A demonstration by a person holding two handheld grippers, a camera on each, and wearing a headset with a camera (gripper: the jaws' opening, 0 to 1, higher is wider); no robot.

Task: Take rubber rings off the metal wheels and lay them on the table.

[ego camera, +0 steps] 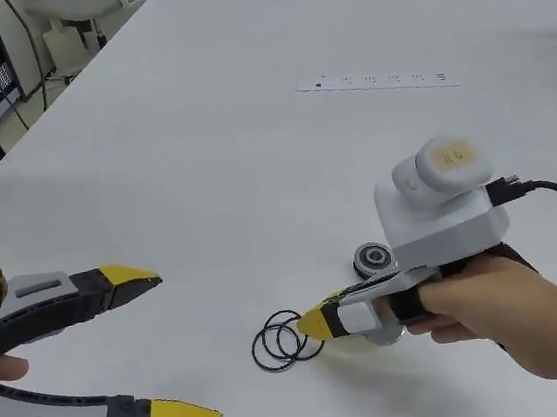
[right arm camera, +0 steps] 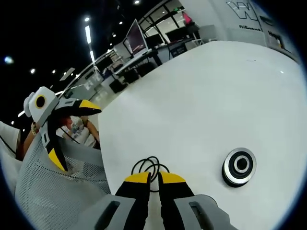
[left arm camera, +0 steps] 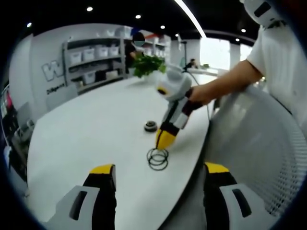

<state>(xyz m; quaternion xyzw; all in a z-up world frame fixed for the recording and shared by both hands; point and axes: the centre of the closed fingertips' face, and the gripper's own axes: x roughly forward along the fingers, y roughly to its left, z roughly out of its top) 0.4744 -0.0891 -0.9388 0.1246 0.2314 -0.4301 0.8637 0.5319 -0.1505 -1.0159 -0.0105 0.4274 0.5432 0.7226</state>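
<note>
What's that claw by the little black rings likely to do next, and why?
Probably ease the right claw open and lift away: its nearly closed tips sit at the pile of rubber rings lying on the table, so any ring it carries seems delivered. The metal wheel beside it looks next.
</note>
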